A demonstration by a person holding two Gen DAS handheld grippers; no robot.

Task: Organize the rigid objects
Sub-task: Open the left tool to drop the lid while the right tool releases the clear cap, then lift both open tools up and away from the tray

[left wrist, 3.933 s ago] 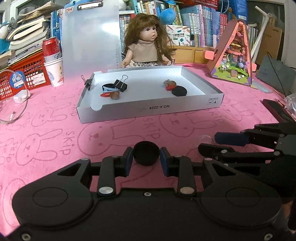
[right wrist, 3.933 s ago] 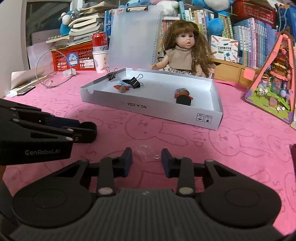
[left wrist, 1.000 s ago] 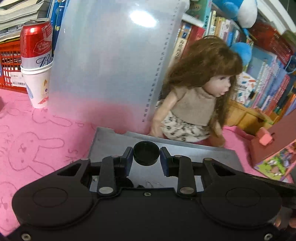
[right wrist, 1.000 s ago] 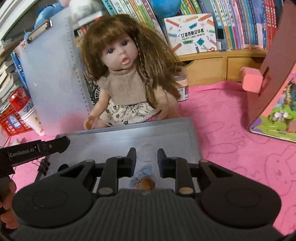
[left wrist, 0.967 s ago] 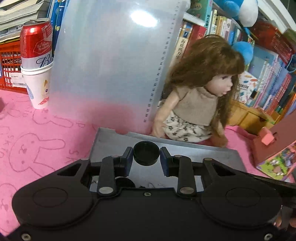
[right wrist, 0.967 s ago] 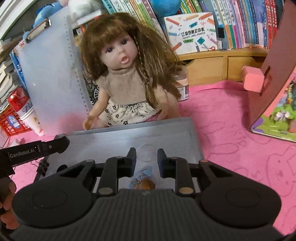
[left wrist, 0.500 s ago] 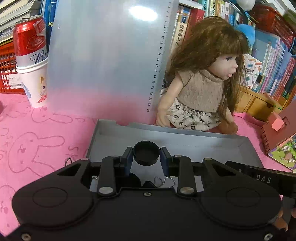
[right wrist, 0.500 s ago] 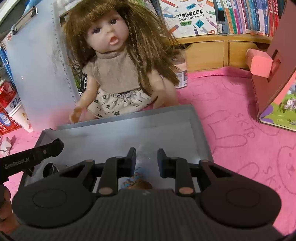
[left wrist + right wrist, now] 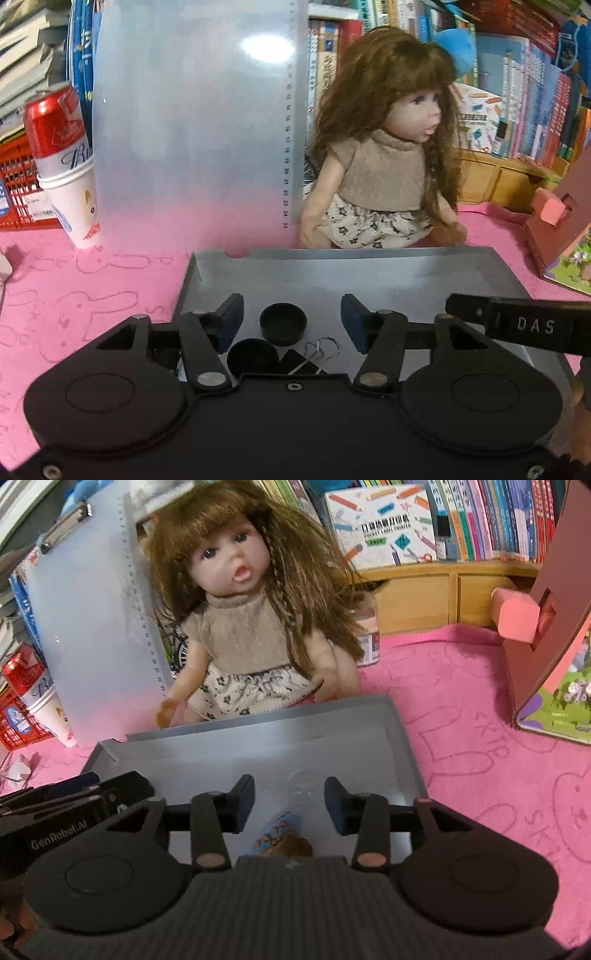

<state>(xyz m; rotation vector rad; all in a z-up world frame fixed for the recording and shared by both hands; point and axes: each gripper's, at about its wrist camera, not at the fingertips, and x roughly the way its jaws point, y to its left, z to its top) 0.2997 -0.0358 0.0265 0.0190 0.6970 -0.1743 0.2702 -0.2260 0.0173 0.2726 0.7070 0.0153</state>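
between the left gripper's point(image 9: 291, 323) blue-padded fingers point(image 9: 232, 317), touching neither pad, a black cap point(image 9: 283, 324) lies on the floor of the white tray point(image 9: 406, 284). it is round, matte and shallow, its hollow side facing up. the fingers stand wide apart and hold nothing. just nearer than the cap, half hidden by the gripper body, sit a second black round piece point(image 9: 252, 356) and a black binder clip point(image 9: 306, 360) with wire handles.

between the right gripper's point(image 9: 290, 799) fingers point(image 9: 337, 806), nearer the right pad, a clear dome-like piece point(image 9: 304, 786) rests on the tray point(image 9: 397, 731) floor; it is transparent and faint against the white. these fingers are also spread wide and grip nothing. closer to the right gripper's body lie a brown lump point(image 9: 291, 845) and a small blue patterned thing point(image 9: 277, 829), partly covered.

beyond both sets of fingertips a long-haired doll point(image 9: 384, 158) sits against the tray's far wall, with a translucent clipboard point(image 9: 199, 122) to the left of the fingers, then a red can point(image 9: 55, 129) standing in a paper cup point(image 9: 75, 206). the pink rabbit-print cloth point(image 9: 92, 295) lies under it all.

half a second ago the cap was pinched between the left pads and the right fingers were narrowly closed on the clear piece; now both have let go and the pieces lie in the tray.
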